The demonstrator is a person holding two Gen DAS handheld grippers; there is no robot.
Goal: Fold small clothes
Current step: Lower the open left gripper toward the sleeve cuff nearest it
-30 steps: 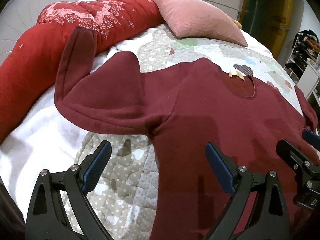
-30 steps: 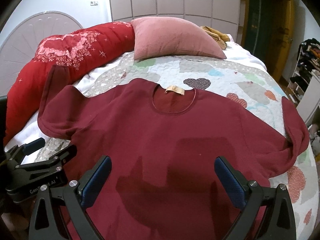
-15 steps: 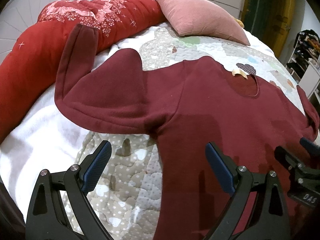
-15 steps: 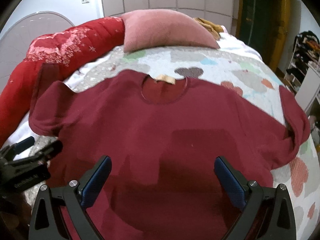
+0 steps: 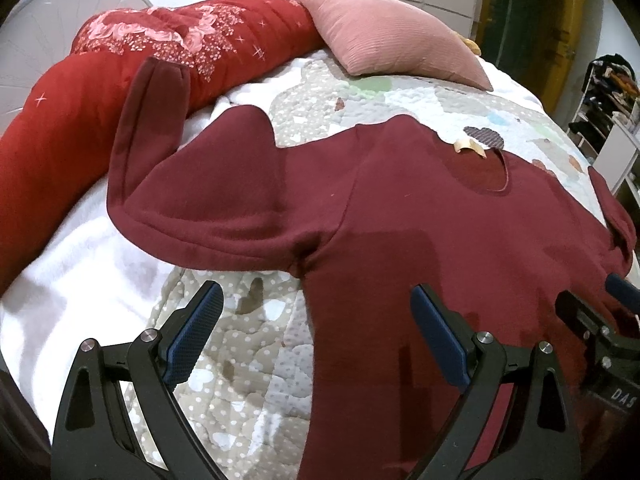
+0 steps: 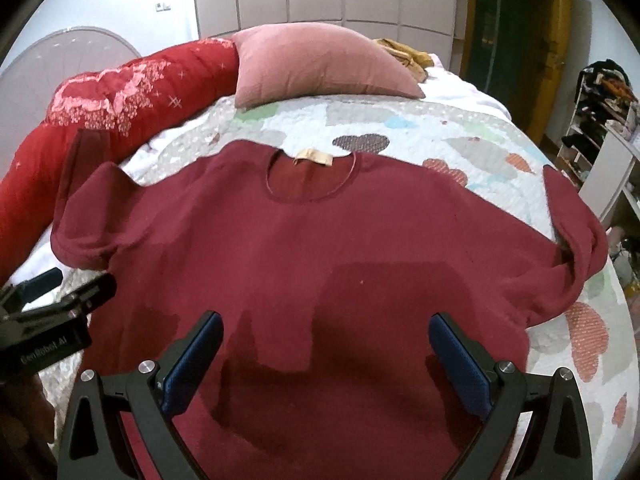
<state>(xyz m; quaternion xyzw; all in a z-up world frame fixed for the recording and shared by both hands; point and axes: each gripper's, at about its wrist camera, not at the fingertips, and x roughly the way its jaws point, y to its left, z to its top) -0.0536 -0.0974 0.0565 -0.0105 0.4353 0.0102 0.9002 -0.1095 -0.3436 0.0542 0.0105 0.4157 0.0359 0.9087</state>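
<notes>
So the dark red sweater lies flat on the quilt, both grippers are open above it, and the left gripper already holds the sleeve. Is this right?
Not fully. The left gripper holds nothing: the left wrist view shows its jaws wide apart over the sweater and quilt. The right gripper is open too.

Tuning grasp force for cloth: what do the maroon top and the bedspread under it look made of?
Maroon top: looks like thick fleece or sweatshirt knit, matte and slightly fuzzy, with rounded, padded-looking edges along the sleeve; exact fibre unclear. Bedspread: quilted cotton-like fabric, matte, with stitched puffy cells and printed dots and patches.
</notes>
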